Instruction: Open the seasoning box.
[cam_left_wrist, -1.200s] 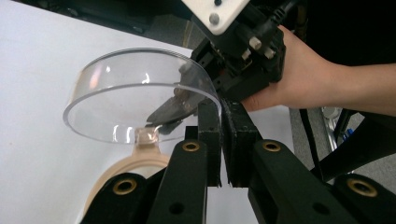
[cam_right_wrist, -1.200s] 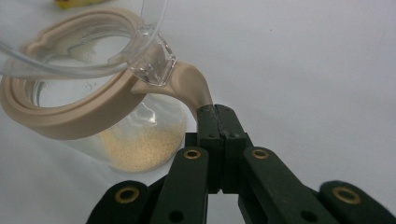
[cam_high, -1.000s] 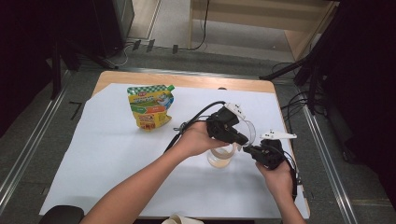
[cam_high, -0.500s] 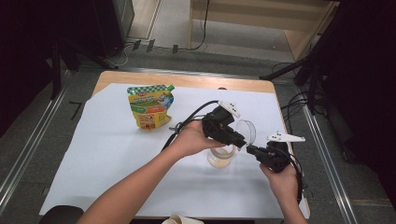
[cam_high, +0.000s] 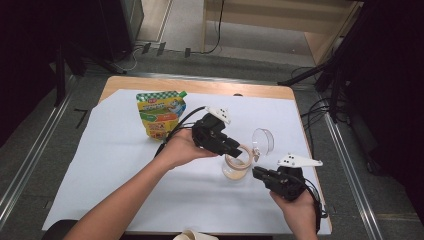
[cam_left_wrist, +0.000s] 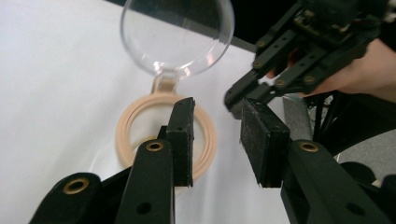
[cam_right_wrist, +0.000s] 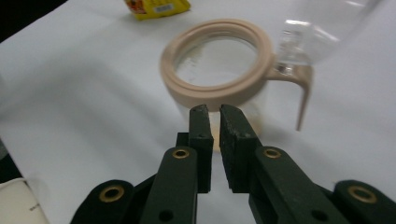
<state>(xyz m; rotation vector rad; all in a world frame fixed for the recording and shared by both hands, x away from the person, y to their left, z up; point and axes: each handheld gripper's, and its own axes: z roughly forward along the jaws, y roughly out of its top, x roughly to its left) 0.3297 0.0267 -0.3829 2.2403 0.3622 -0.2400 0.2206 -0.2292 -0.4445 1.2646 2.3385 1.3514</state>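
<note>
Pulling back from the jar (cam_high: 236, 167) since a moment ago, both grippers, jaws just opening. Left gripper (cam_left_wrist: 215, 140) gaping with nothing inside, right gripper (cam_right_wrist: 215, 140) parting only a crack, holding nothing. Sitting between them on the white sheet (cam_high: 115, 165), lid (cam_high: 263, 141) flipped open.

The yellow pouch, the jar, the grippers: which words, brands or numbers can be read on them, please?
Yellow pouch: printed labels and a banner across the upper front, too small and blurred to read.
Yellow pouch, bottom edge in the right gripper view: a white barcode patch, digits not readable.
Jar with its beige rim and open clear lid: no text.
Left gripper and right gripper: no text.
</note>
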